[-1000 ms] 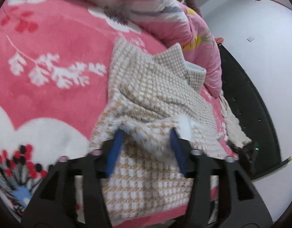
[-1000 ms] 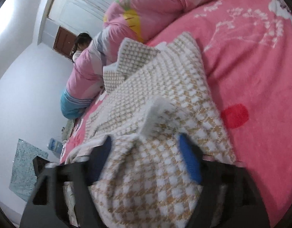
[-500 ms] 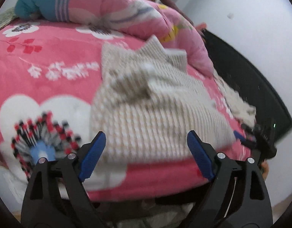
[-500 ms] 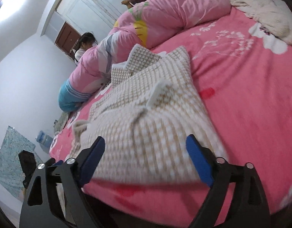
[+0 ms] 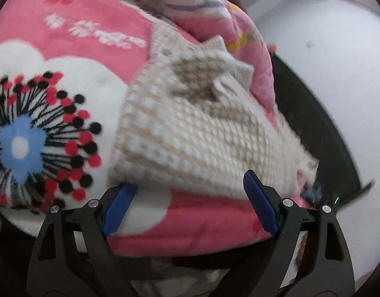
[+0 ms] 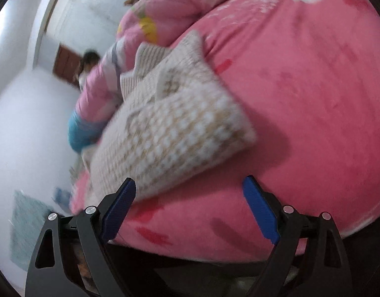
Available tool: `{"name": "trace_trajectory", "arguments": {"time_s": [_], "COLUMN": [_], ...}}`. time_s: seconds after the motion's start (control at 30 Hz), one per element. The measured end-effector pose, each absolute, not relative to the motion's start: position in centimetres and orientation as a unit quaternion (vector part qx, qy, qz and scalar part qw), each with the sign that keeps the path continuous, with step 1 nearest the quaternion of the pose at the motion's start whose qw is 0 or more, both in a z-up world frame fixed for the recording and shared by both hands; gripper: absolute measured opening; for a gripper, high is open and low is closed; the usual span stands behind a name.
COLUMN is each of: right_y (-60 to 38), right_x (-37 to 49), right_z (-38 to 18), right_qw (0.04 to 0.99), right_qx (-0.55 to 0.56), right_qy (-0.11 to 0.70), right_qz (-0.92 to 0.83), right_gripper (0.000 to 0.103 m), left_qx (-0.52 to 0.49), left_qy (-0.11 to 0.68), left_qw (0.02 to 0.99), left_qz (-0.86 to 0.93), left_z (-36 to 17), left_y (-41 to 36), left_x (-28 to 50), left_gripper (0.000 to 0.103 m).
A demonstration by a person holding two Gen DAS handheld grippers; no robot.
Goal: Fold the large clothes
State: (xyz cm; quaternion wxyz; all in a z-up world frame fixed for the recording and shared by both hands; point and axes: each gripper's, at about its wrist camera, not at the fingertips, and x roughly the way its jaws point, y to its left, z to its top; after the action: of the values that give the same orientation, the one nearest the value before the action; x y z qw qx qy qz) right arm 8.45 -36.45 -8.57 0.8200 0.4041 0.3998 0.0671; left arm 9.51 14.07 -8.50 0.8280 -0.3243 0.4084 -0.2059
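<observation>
Pink floral bed cover (image 5: 73,12) fills both views, white walls behind; one garment only: a beige-and-white houndstooth knit (image 5: 190,133), folded into a rough block, lying flat on the bed near its front edge, far end bunched up against one rolled pink duvet (image 5: 214,7); same knit in the right view (image 6: 170,133), same duvet (image 6: 180,0) with its blue end at the left; two claws, one per view; left claw (image 5: 190,205) spread wide, blue pads either side of the knit's near hem, left pad (image 5: 118,208) just under the hem corner, nothing gripped; right claw (image 6: 190,208) also released and wide, left pad (image 6: 119,205) overlapping the knit's near corner in view, contact cannot be confirmed, right pad (image 6: 260,210) over bare cover; other items: one large white flower print with blue centre (image 5: 21,146) left of the knit, one dark bed frame edge (image 5: 308,113) on the right side, one person (image 6: 87,61) by a brown door (image 6: 64,61) in the background, one teal cloth (image 6: 29,225) low left on the floor or wall, cannot tell which; both frames motion-blurred; nothing lies between claws and knit; delta vs 1 s ago: both claws were then clamped on raised cloth, with the knit draped over the fingers; since 0.5 s ago they are off it and open, and the knit sits down on the bed as a flatter folded stack.
</observation>
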Motion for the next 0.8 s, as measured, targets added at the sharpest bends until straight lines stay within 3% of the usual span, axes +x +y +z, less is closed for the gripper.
{"name": "trace_trajectory", "arguments": {"time_s": [0.1, 0.2, 0.3, 0.33, 0.37, 0.4, 0.5, 0.7, 0.8], "right_y": [-37.3, -37.4, -36.6, -36.3, -35.8, -35.1, -34.1, -33.6, -33.6], "right_x": [9.5, 11.2, 13.0, 13.4, 13.6, 13.6, 12.8, 9.4, 7.4], "right_z": [-8.7, -8.6, -8.0, -7.6, -6.9, -5.8, -2.6, 1.2, 0.6], "right_qw": [0.825, 0.836, 0.844, 0.848, 0.855, 0.866, 0.891, 0.908, 0.903], "right_qx": [0.417, 0.399, 0.368, 0.355, 0.338, 0.313, 0.272, 0.258, 0.256], "right_qy": [0.378, 0.376, 0.391, 0.394, 0.393, 0.390, 0.362, 0.330, 0.345], "right_qz": [0.052, 0.022, -0.002, -0.006, -0.011, -0.013, -0.027, -0.016, -0.011], "right_gripper": [0.086, 0.073, 0.053, 0.039, 0.026, 0.025, 0.020, 0.018, 0.018], "left_qx": [-0.362, -0.357, -0.301, -0.277, -0.258, -0.226, -0.178, -0.157, -0.176], "left_qy": [0.388, 0.374, 0.382, 0.382, 0.379, 0.370, 0.341, 0.303, 0.323], "left_qw": [0.826, 0.841, 0.866, 0.874, 0.882, 0.895, 0.917, 0.931, 0.920], "left_qz": [-0.190, -0.159, -0.122, -0.114, -0.110, -0.108, -0.107, -0.129, -0.133], "left_z": [-9.2, -9.1, -8.2, -7.6, -7.0, -5.8, -3.0, 2.2, 1.8], "left_y": [15.0, 14.9, 13.7, 13.3, 13.1, 12.8, 12.5, 12.8, 14.5], "left_x": [10.2, 10.7, 11.3, 11.4, 11.4, 11.1, 9.8, 7.1, 5.9], "left_gripper": [0.075, 0.062, 0.044, 0.040, 0.028, 0.022, 0.015, 0.014, 0.014]}}
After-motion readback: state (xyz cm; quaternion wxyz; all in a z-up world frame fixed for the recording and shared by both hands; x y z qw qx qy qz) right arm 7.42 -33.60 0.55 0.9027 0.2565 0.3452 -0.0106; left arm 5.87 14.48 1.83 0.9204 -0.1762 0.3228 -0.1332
